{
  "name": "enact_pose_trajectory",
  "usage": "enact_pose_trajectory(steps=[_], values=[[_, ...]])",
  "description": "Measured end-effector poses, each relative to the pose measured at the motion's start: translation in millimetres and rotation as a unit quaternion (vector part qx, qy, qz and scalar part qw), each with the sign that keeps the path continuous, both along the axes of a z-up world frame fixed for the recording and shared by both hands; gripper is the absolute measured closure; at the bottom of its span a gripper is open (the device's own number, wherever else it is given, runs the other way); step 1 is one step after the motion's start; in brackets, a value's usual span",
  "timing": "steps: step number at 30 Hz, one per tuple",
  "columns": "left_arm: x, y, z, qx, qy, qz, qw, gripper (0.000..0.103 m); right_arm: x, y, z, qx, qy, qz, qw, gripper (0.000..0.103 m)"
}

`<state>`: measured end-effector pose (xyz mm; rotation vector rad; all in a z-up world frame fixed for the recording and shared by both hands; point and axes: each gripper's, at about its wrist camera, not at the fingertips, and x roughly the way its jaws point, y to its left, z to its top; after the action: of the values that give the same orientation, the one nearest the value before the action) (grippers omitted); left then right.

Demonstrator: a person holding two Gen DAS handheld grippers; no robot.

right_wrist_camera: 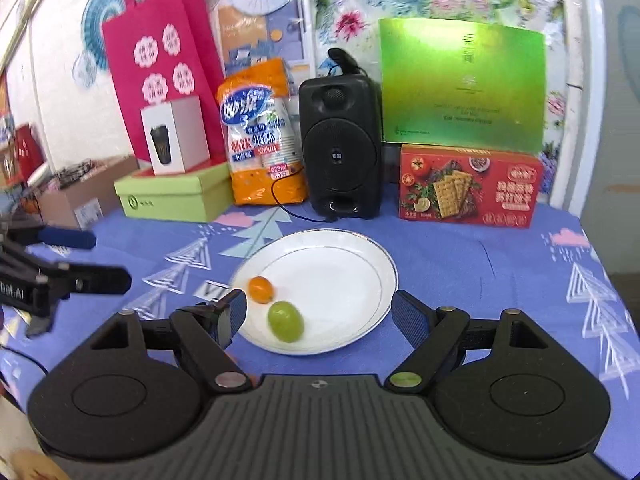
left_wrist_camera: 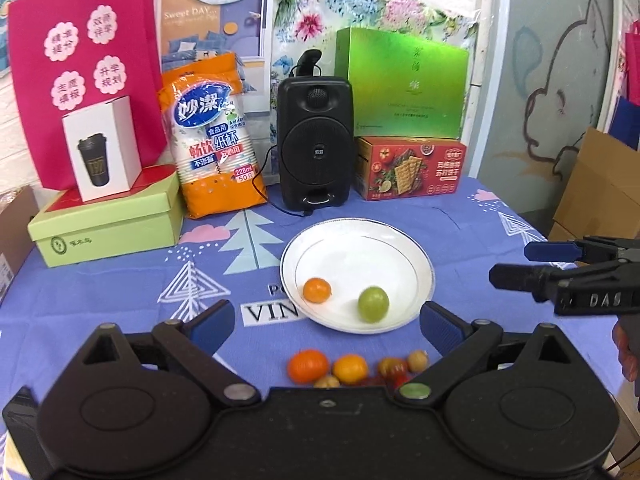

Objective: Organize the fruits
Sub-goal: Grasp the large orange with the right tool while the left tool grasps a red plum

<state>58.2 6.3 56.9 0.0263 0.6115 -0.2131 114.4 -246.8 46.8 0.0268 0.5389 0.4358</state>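
Your right gripper (right_wrist_camera: 316, 312) is hovering spread wide and empty over the near rim of the white plate (right_wrist_camera: 360, 240), and your left gripper (left_wrist_camera: 326, 320) is likewise gaping with nothing between its fingers. The plate is already holding a green grape (right_wrist_camera: 285, 321) and a small orange fruit (right_wrist_camera: 261, 289), so you are only partway through. A cluster of fruits (left_wrist_camera: 352, 368) is still lying on the blue tablecloth (left_wrist_camera: 120, 312) just in front of the plate, waiting to be moved.
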Motion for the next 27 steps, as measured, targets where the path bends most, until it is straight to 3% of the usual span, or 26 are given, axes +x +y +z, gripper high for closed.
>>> enact_pose_trajectory(steps=[6,17,27], values=[[-34.7,6.2,-11.0,0.002,0.005,0.003,1.0000,0.000,-33.1,-3.0,-1.9,0.054,0.024,-0.006,0.998,0.000],[-46.9,11.4,-71.9,-0.014,0.060,0.017,0.9979,0.000,-56.4,22.8,-61.1,-0.011,0.084,0.021,0.996,0.000],[-42.1,9.6,-87.6,-0.015,0.074,0.012,0.9971,0.000,-48.9,35.6,-85.7,-0.022,0.113,0.039,0.993,0.000]])
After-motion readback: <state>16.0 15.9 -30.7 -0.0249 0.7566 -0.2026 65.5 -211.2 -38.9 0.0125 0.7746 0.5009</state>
